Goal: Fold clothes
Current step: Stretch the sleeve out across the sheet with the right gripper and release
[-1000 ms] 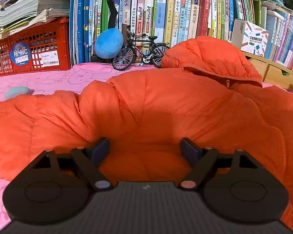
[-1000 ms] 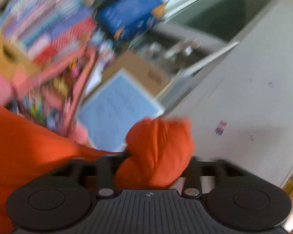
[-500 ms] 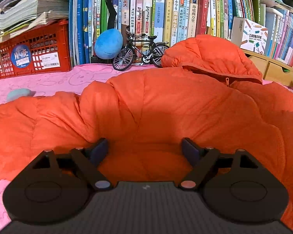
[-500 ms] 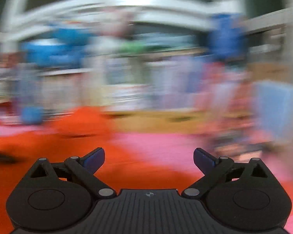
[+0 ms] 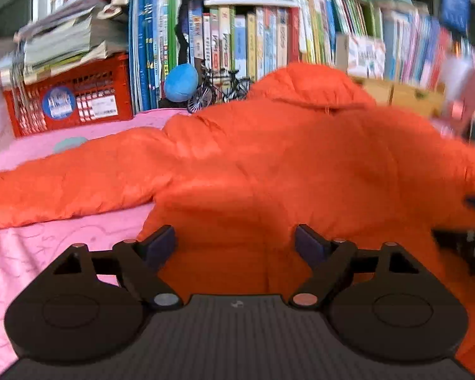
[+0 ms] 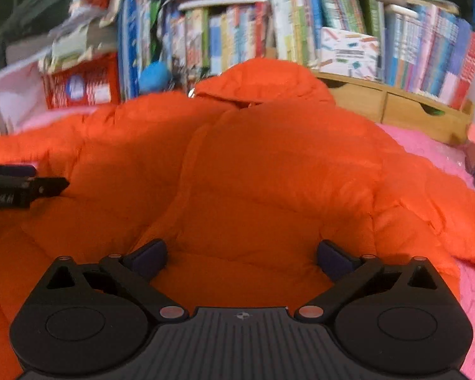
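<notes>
Left gripper [image 5: 234,242] and right gripper [image 6: 242,261]: both with fingers spread wide, nothing between them, each poised just above the near hem of the orange down jacket [image 5: 285,164]. The jacket lies directly ahead of both grippers on the pink bedsheet [image 5: 47,247], its long axis running away from them, hem nearest and hood [image 5: 304,85] farthest. The left sleeve [image 5: 63,180] stretches out flat to the left of the body; the right side spreads toward the sheet's right edge. The two grippers stand about equally near the hem, the left toward the hem's left corner.

Beyond the hood: a red plastic crate [image 5: 72,101] holding stacked papers, a model bicycle [image 5: 218,90], a blue plush ball [image 5: 180,82], and a bookshelf [image 5: 253,38] packed with upright books.
</notes>
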A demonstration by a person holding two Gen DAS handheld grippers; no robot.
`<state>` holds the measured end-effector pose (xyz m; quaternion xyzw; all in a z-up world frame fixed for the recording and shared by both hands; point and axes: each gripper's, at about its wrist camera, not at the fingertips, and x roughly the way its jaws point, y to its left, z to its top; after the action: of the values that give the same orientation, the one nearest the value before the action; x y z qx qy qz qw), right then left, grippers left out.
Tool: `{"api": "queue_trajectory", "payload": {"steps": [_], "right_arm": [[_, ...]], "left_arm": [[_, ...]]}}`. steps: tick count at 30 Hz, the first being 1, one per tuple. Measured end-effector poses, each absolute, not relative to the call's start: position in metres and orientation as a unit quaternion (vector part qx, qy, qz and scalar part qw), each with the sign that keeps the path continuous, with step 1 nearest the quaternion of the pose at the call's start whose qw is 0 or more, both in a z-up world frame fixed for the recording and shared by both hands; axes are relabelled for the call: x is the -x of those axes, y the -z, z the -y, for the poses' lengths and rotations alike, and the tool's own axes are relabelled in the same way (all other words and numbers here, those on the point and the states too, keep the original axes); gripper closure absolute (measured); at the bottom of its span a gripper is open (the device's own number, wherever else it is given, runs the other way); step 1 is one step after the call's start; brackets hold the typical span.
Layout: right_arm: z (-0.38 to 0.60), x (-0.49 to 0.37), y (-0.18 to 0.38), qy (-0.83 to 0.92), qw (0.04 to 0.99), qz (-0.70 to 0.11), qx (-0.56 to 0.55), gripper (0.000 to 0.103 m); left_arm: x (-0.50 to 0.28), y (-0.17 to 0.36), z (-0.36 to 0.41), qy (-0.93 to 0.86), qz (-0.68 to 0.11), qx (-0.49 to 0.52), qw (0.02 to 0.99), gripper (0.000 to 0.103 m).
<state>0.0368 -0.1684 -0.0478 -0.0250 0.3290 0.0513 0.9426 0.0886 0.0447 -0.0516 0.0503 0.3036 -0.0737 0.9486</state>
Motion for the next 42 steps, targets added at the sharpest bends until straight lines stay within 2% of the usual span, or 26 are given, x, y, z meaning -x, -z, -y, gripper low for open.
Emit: {"api": "queue_trajectory", "payload": {"steps": [8,14,19,42], "right_arm": [[0.166,-0.045,0.052,-0.060,0.939,-0.339,0.023,0.000],[0.170,-0.043,0.051,-0.068,0.938,-0.340,0.013,0.000],[0.178,-0.034,0.050,-0.061,0.938,-0.341,0.030,0.000],[0.289,0.023,0.053,0.114,0.934,-0.336,0.049,0.000]], "left_arm": [[-0.092,0.054,-0.073,0.036,-0.329,0.018,0.944,0.018],[-0.076,0.057,-0.074,0.030,-0.319,-0.009,0.947,0.017],[-0.070,0.058,-0.083,0.029,-0.317,0.008,0.948,0.015],[-0.064,0.059,-0.087,0.035,-0.311,0.008,0.950,0.013]]}}
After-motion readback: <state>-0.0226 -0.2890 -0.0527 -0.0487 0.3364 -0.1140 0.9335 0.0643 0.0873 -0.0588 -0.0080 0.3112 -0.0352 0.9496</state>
